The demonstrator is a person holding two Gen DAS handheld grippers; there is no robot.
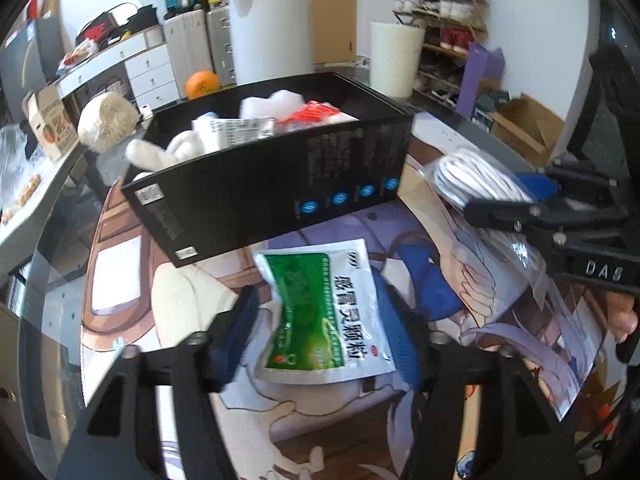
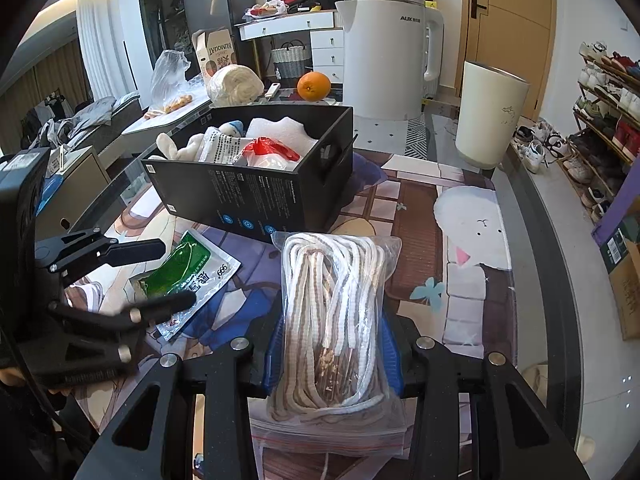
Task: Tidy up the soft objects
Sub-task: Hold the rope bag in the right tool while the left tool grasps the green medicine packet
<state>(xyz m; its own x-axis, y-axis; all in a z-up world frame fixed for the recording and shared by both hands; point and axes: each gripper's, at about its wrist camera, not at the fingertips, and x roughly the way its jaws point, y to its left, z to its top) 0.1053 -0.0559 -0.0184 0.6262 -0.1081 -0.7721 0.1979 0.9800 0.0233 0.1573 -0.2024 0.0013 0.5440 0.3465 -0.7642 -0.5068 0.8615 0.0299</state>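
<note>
Glossy green-white sachet (image 1: 324,312), bagged coiled rope (image 2: 336,320), matte black box (image 2: 256,196)

I see white walls, a wooden door (image 2: 516,36) at back, a shoe rack (image 2: 608,120) along the right, white drawers (image 2: 326,50) w/ clutter on top, pale curtains (image 2: 96,52) far left. Daylight, bright rm.

My left gripper (image 1: 320,320) points steeply down, its jaws spread apart with neither pad pressing on anything. My right gripper (image 2: 332,344) tilts down the same way, its jaws closed in a firm grip. The two sit near each other, side by side.
</note>
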